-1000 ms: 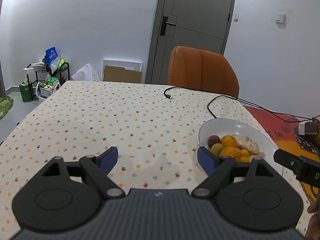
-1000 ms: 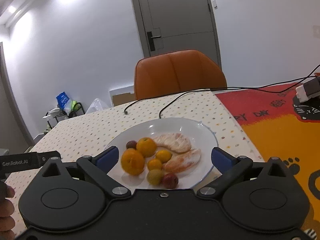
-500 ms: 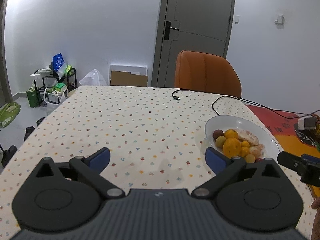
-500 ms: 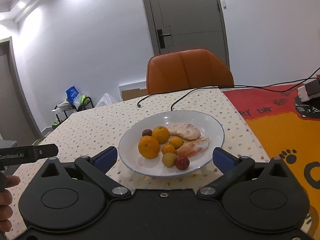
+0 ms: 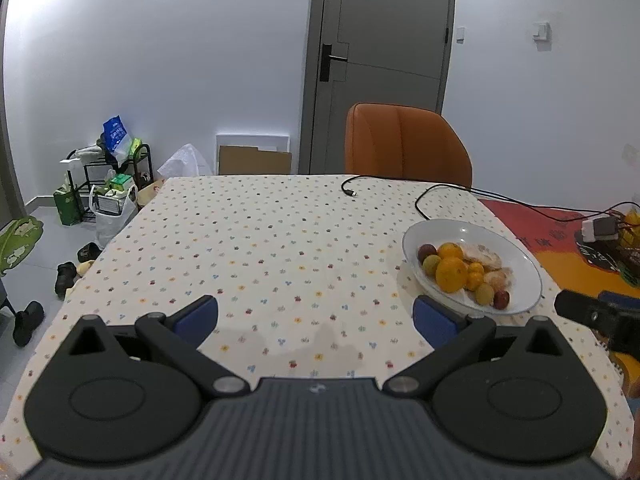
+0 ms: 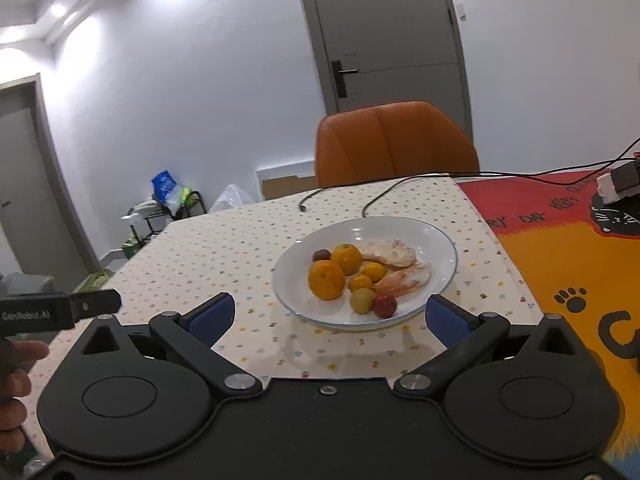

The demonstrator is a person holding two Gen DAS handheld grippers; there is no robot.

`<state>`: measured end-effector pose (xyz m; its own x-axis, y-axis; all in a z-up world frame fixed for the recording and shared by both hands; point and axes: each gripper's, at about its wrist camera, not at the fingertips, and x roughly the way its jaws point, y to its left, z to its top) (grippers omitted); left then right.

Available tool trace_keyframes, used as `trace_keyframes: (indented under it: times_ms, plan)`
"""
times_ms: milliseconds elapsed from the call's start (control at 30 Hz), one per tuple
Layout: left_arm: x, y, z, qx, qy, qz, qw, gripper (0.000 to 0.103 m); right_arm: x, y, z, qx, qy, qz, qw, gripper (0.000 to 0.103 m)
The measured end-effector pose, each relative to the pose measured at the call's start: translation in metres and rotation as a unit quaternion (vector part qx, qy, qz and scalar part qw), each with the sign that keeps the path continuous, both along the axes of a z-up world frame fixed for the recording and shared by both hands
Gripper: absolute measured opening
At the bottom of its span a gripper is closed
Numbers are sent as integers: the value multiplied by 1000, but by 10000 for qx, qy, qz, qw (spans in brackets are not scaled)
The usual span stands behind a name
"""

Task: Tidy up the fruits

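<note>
A white plate (image 6: 440, 248) (image 5: 520, 256) on the dotted tablecloth holds the fruit: a large orange (image 6: 326, 280) (image 5: 451, 275), smaller oranges (image 6: 346, 258), peeled citrus segments (image 6: 387, 253), a yellow-green fruit (image 6: 362, 301), a red one (image 6: 385, 306) and a dark one (image 6: 321, 255). My right gripper (image 6: 328, 316) stands open just short of the plate's near rim, nothing between its blue pads. My left gripper (image 5: 316, 316) is open over bare cloth, the plate off to its right.
An orange chair (image 5: 404, 144) stands at the table's far side. Black cables (image 5: 420, 196) trail across the far cloth toward devices (image 6: 618, 182) on a red and orange mat (image 6: 560, 260). A shelf with bags (image 5: 108, 176) and shoes sit on the floor at left.
Both grippers have drawn back and risen from the plate, which now looks smaller and farther off. The fruit has not moved. Both stay open.
</note>
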<state>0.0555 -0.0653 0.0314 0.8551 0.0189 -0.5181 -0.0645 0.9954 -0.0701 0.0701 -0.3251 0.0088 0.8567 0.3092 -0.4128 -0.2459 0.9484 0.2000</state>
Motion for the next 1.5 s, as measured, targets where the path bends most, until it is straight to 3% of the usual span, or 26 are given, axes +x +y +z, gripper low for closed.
trace_keyframes:
  times_ms: [600,1500]
  plan:
    - [-52,28,5,-89,34,6,10000,103,-40,16,18,-247,-121,211,9994,103]
    - [-58,36,-4,20,81,51,10000,103,-39,23,6,-208,73,295,9993,103]
